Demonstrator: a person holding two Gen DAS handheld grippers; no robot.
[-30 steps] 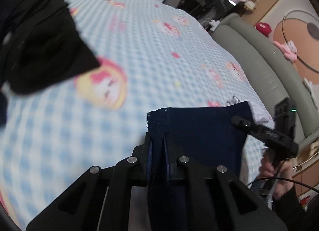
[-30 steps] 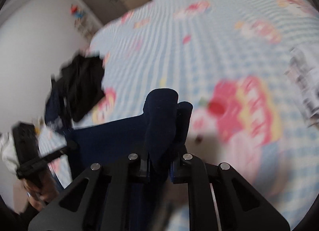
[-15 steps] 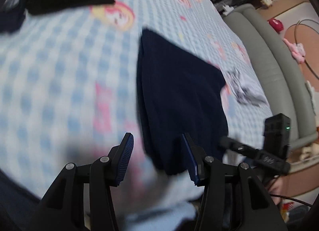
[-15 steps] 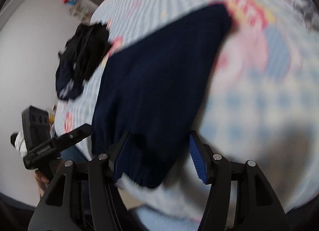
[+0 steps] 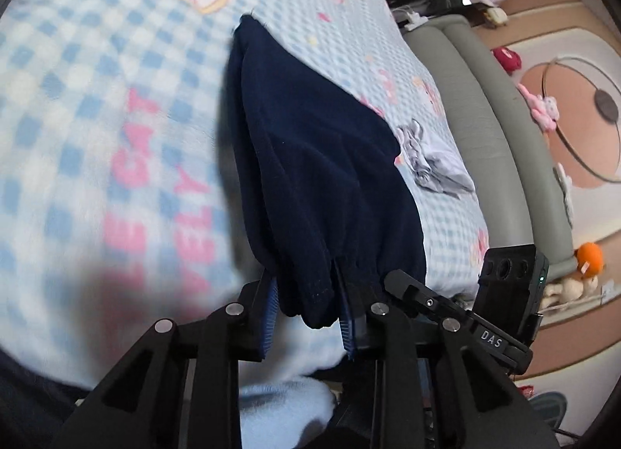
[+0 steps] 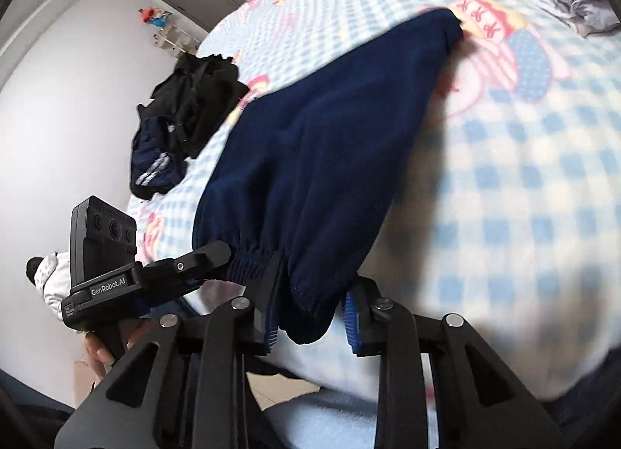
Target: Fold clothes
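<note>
A navy blue garment (image 5: pixel 310 162) with an elastic waistband lies stretched out on the blue checked bed sheet (image 5: pixel 97 107), its waistband at the near edge of the bed. It also shows in the right wrist view (image 6: pixel 318 162). My left gripper (image 5: pixel 308 313) is open, its jaws on either side of one waistband corner. My right gripper (image 6: pixel 310 317) is open, its jaws on either side of the other waistband corner. Each gripper shows in the other's view.
A pile of dark clothes (image 6: pixel 186 115) lies at the far left of the bed. A crumpled grey garment (image 5: pixel 434 162) lies near the bed's right side, next to a grey padded headboard (image 5: pixel 504 119). The bed's edge is just below the grippers.
Both grippers were shut on the navy garment and held it up. They laid it flat on the bed, opened, and now stand closer around the waistband corners.
</note>
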